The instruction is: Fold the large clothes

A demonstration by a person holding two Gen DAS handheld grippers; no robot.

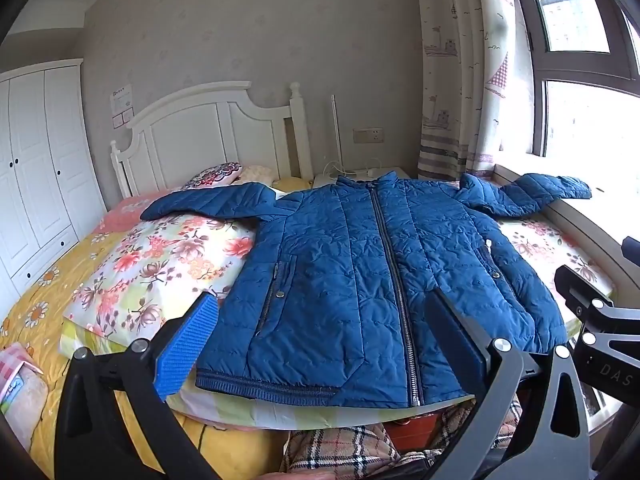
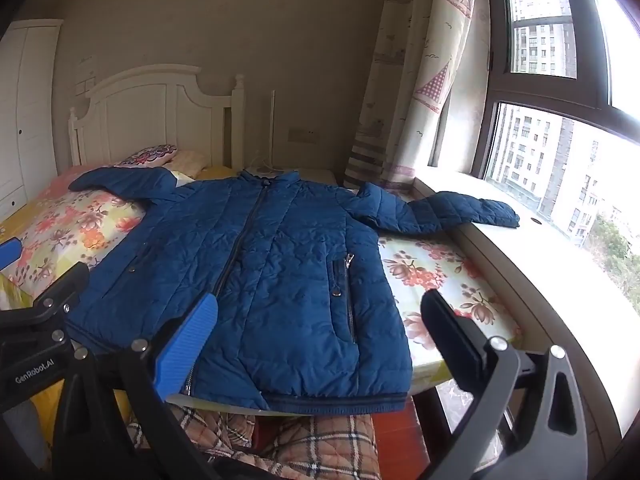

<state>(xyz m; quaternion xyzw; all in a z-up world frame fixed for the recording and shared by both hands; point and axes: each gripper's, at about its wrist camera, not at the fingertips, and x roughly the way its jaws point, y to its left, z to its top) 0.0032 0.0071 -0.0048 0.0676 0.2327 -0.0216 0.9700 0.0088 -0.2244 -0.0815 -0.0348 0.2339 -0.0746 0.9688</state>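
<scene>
A blue quilted zip-up jacket (image 1: 360,264) lies flat, front up and zipped, on a floral bedspread (image 1: 160,264); it also shows in the right wrist view (image 2: 260,272). Both sleeves are spread out; the right sleeve (image 2: 452,212) reaches onto the window sill. My left gripper (image 1: 320,344) is open and empty, hovering above the jacket's lower hem. My right gripper (image 2: 320,340) is open and empty, above the hem's right half.
A white headboard (image 1: 208,132) and pillows (image 1: 218,172) stand at the far end. A window sill (image 2: 560,264) runs along the right. A plaid blanket (image 1: 344,452) lies below the bed edge. A white wardrobe (image 1: 36,184) is at left.
</scene>
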